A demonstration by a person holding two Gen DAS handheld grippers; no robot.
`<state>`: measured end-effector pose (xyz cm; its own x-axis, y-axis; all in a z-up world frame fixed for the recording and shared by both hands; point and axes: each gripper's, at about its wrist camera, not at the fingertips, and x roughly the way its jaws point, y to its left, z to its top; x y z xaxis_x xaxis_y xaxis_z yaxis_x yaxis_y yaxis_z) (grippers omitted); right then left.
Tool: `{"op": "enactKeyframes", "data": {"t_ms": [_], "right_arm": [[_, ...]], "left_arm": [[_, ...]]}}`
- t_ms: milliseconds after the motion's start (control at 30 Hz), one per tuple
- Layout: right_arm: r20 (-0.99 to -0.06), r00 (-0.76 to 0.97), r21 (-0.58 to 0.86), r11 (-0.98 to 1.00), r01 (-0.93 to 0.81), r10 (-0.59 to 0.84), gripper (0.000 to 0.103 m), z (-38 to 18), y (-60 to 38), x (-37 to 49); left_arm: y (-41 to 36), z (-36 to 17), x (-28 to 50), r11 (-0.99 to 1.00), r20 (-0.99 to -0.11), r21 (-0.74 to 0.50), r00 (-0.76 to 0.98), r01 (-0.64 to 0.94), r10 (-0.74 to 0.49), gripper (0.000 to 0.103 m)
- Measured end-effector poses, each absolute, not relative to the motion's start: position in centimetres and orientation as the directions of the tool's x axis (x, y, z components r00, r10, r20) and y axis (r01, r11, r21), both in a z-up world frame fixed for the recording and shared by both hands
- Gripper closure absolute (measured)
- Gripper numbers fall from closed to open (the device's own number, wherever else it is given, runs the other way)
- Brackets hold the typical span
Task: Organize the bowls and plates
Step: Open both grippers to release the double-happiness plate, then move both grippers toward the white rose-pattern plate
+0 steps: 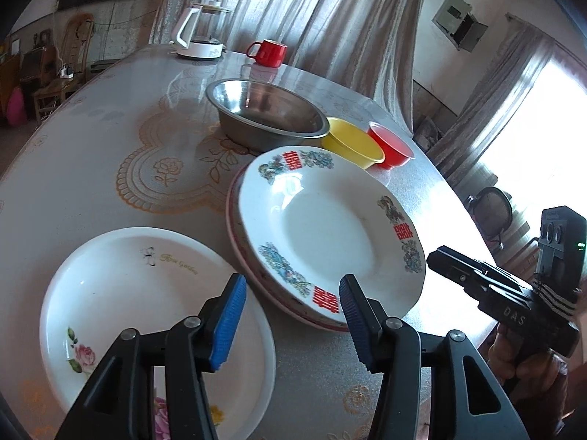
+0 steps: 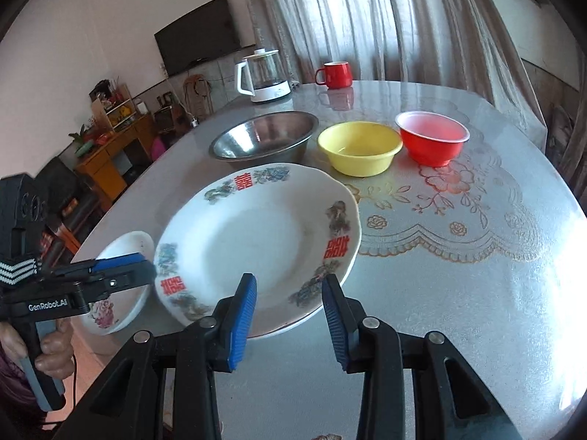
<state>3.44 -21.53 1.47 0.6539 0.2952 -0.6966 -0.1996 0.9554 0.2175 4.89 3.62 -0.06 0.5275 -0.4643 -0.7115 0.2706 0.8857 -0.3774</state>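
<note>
A white plate with red characters (image 1: 323, 227) lies on top of a pink-rimmed plate (image 1: 234, 234). To its left sits a white rose plate (image 1: 146, 293). My left gripper (image 1: 292, 286) is open, hovering over the gap between the two, with nothing in its jaws. My right gripper (image 2: 290, 282) is open above the near rim of the red-character plate (image 2: 256, 242), its pads apart from it. Behind stand a steel bowl (image 2: 264, 135), a yellow bowl (image 2: 359, 146) and a red bowl (image 2: 433, 139), side by side. The left gripper (image 2: 143, 269) is above the rose plate (image 2: 124, 245).
A white-based glass kettle (image 1: 200, 33) and a red mug (image 1: 268, 51) stand at the far edge of the round table (image 1: 110, 128). Curtains hang behind. The right gripper (image 1: 436, 256) juts in over the table's right edge. A hand grips each handle.
</note>
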Motion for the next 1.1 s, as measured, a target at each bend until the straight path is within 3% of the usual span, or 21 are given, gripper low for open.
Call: {"op": "enactKeyframes", "data": {"t_ms": [200,400,667,1100], "right_arm": [[-0.724,0.651,0.261,0.964,-0.047,0.228,0.066,0.4,-23.5,5.8],[-0.747,0.633,0.249,0.968,-0.016,0.202,0.066,-0.7,-23.5,7.9],[-0.757,0.635,0.132,0.988,-0.082,0.154,0.068,-1.2,-21.2,7.9],[-0.754,0.636,0.125,0.987,-0.105,0.163,0.068,-1.0,-20.7,6.5]], "left_arm": [[4.2,0.3,5.6,0.899,-0.703,-0.364,0.561,0.243,-0.437,0.041],[3.1,0.5,7.2,0.899,-0.701,-0.362,0.563,0.247,-0.437,0.036],[1.4,-0.4,8.7,0.895,-0.723,-0.351,0.527,0.277,-0.447,0.035],[1.3,-0.4,8.6,0.9,-0.724,-0.338,0.536,0.273,-0.435,0.033]]}}
